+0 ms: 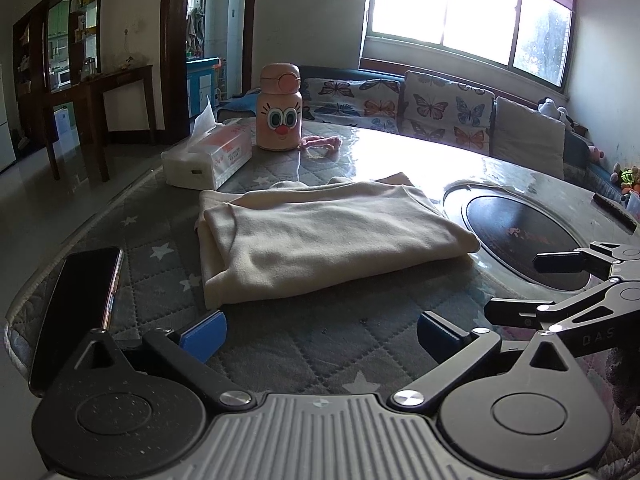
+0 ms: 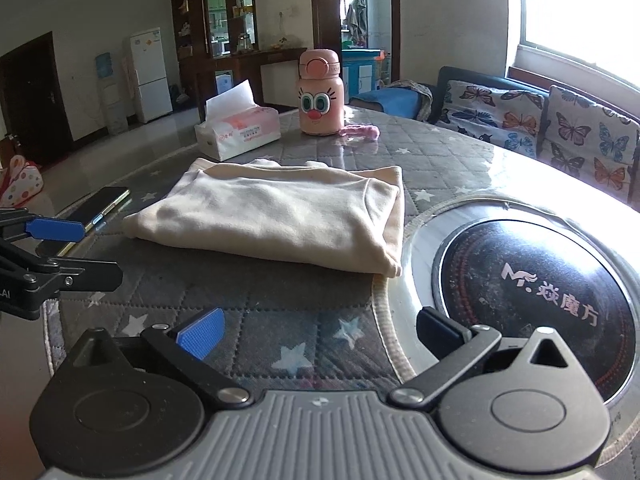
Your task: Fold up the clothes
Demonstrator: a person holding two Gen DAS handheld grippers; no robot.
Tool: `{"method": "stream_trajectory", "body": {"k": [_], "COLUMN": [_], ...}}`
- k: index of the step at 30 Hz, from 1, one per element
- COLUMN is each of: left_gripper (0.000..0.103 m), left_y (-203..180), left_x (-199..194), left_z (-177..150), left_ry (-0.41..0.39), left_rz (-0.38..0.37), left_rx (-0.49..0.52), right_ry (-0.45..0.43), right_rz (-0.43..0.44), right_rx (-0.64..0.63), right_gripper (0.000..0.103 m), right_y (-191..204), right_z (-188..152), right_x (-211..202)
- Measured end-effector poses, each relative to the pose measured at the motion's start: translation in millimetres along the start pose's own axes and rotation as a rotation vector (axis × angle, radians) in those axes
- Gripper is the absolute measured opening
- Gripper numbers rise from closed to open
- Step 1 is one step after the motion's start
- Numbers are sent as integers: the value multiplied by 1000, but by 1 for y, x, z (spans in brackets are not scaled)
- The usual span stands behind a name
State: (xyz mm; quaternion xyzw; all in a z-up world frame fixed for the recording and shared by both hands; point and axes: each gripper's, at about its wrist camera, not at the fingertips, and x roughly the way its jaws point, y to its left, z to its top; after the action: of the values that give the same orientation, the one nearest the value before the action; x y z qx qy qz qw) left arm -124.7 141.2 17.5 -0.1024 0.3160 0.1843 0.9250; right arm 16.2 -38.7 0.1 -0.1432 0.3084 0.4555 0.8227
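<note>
A cream-coloured garment (image 1: 320, 236) lies folded into a flat, roughly rectangular bundle on the quilted, star-patterned table (image 1: 300, 344), near its middle. Its layers are stacked, with soft creases across the top and folded edges showing along its sides.

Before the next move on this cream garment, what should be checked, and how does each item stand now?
1. Left gripper jaws open, empty: ok.
2. Right gripper jaws open, empty: ok.
3. Cream garment folded, flat on the quilted table cover: ok.
4. Phone clear of garment: ok.
5. Tissue pack and pink bottle behind, apart from garment: ok.
6. Garment corner near the inset cooktop: overlap cannot tell.
</note>
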Motion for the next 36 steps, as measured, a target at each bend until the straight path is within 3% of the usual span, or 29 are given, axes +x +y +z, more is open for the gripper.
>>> {"method": "stream_trajectory", "body": {"k": [36], "left_gripper": [103], "left_y": [-19], "left_x": [-7], "left_z": [-15], "left_ry": [8], "left_rz": [16], "left_rx": [17], "right_ry": [-10], "right_rz": [0], "right_rx": [-11], "right_gripper": [103], "right_y": [13], "right_z": [-13], "right_x": [-12]}}
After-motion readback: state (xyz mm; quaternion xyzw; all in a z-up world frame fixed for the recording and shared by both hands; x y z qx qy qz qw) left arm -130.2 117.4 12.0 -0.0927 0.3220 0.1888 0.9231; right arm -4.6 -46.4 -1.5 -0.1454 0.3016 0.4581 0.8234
